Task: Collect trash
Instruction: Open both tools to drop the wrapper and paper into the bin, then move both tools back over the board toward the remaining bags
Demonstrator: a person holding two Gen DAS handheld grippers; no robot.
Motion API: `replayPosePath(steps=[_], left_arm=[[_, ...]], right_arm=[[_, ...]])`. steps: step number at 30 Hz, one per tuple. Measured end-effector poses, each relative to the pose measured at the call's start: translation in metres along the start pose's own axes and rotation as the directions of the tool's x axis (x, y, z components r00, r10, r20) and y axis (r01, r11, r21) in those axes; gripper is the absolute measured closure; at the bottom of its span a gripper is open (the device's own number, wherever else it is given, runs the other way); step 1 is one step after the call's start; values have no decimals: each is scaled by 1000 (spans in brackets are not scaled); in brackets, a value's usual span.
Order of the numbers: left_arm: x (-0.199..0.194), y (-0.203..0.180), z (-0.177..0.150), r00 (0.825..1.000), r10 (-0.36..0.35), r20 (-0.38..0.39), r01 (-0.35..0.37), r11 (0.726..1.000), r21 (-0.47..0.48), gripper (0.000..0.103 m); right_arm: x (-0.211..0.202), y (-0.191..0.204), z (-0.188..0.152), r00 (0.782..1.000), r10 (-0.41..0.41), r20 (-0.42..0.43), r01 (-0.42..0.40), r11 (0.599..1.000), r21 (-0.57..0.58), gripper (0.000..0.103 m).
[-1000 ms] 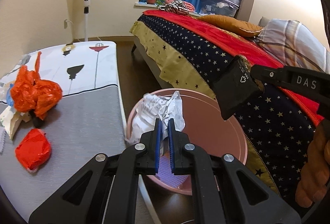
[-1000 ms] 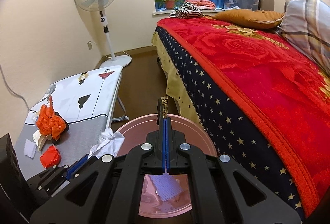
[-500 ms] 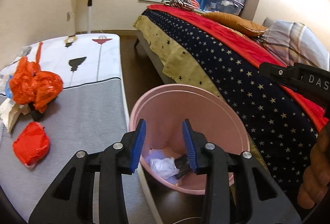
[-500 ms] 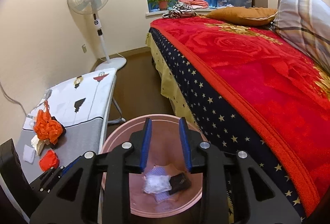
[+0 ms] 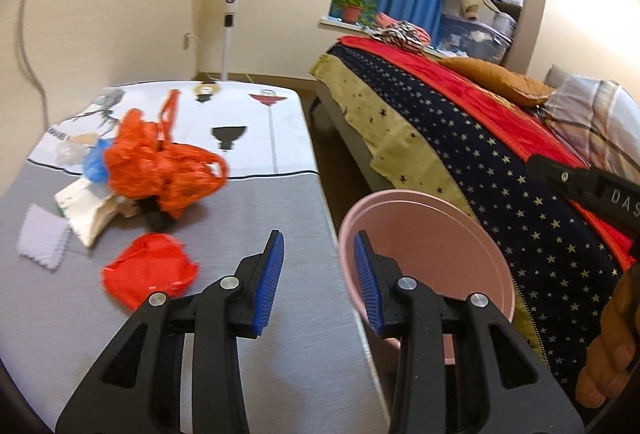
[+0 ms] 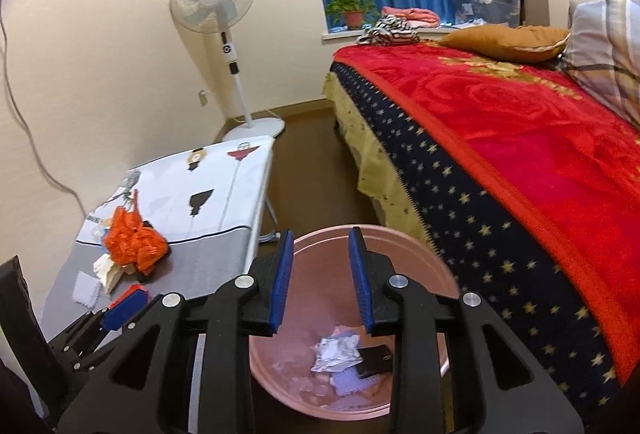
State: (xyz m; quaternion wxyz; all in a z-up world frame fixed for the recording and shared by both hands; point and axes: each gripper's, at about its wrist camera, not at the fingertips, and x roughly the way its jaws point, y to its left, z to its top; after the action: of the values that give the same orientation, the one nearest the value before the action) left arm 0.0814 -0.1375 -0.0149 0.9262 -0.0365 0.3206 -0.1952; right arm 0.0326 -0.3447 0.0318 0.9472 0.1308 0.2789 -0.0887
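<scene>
A pink bin (image 6: 400, 246) stands on the floor between the ironing board and the bed; it also shows in the left wrist view (image 5: 432, 258). Inside lie crumpled white paper (image 6: 336, 352), a black wrapper (image 6: 374, 358) and a lilac piece. My right gripper (image 6: 320, 274) is open and empty above the bin. My left gripper (image 5: 318, 278) is open and empty over the board's right edge. On the board lie an orange plastic bag (image 5: 160, 162), a red crumpled wrapper (image 5: 148, 270), a white paper bag (image 5: 86, 208), a lilac cloth piece (image 5: 42, 236) and a blue scrap (image 5: 96, 162).
The grey and white ironing board (image 5: 260, 334) is at left. A bed with a red and starred blanket (image 6: 520, 138) fills the right. A standing fan (image 6: 214, 0) is by the far wall. The right gripper's body (image 5: 592, 186) shows at the right of the left wrist view.
Both grippers opened and dropped the white paper and the black wrapper into the bin. The left gripper has since swung left over the board; the right has risen above the bin.
</scene>
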Motion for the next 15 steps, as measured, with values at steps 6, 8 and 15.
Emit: replayPosePath(steps=[6,8,15], left_arm=[[-17,27,2,996,83,43,-81,995,-53,67],[-22,36,2,992,113,55,-109,991,-74,67],[-25,68,0,972,227,56,-217,965,-148,67]], right_arm=[[3,22,-7,998,57,-9,-57,998,-19,72],[3,33,-8,997,82,-4,-82,996,-32,72],[14,68,-13,987,159,-15,-160,985,-71,71]])
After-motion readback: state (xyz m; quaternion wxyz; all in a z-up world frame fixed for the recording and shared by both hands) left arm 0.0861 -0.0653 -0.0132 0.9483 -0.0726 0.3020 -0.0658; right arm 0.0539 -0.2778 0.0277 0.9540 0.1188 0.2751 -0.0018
